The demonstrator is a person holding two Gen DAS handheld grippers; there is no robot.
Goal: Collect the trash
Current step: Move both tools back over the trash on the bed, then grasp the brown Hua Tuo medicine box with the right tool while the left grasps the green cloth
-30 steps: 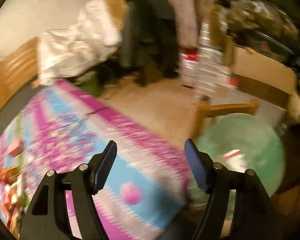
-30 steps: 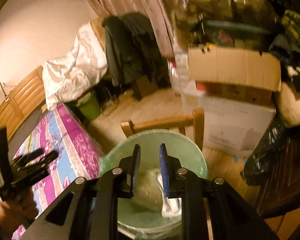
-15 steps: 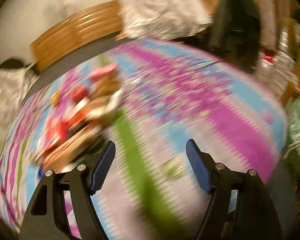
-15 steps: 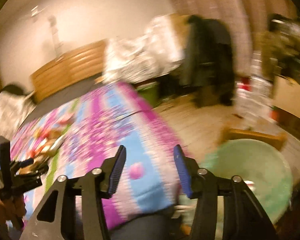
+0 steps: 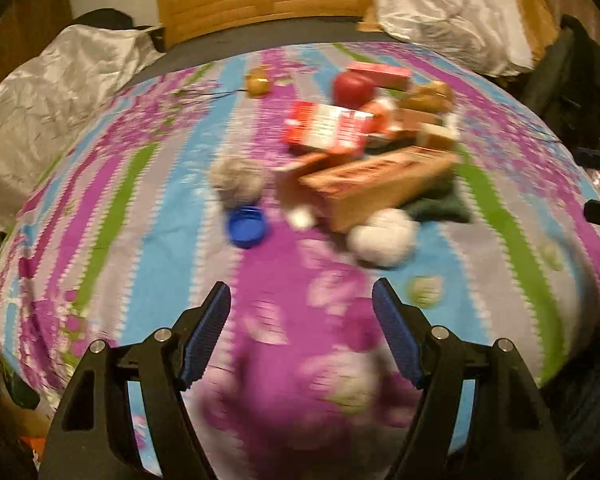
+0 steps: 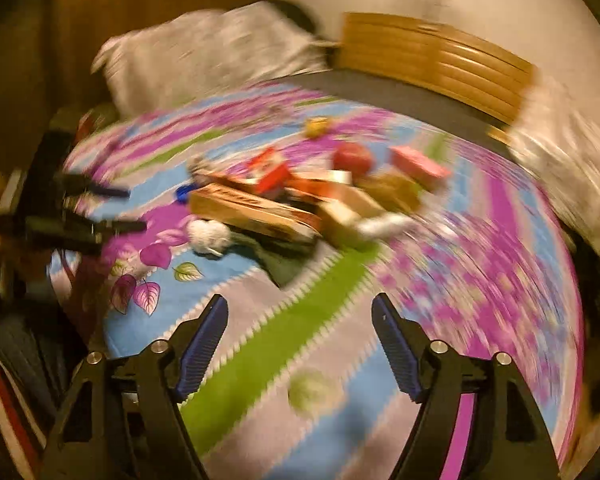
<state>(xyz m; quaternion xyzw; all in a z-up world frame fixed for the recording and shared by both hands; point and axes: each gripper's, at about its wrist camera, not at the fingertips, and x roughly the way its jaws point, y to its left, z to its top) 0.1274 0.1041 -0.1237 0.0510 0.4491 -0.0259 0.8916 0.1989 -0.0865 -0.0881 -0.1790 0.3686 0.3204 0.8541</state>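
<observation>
Both tongs are empty and aimed down at the bed. In the left wrist view, the left gripper [image 5: 301, 334] stands spread wide with nothing but the striped bedspread [image 5: 132, 216] between its blue pads. The trash pile [image 5: 364, 156] lies ahead of it and a little to the right, well apart from the fingertips: a long brown carton [image 5: 380, 188] with its long axis running across the view, slightly tilted, a red-and-white box [image 5: 324, 128] behind it, a white crumpled wad [image 5: 382, 236] and a blue cap [image 5: 246, 226] on the near edge. The cap and the wad look the closest pickings.

In the right wrist view, the right gripper [image 6: 300, 336] has its jaws opening, nothing between them. The same pile [image 6: 300, 196] sits ahead and slightly left, farther off; blur is heavy here, so the smaller pieces are hard to name. The left gripper [image 6: 100, 208] shows at the left edge, near the white wad [image 6: 208, 234], so I judge the left hand nearer to the next piece.
</observation>
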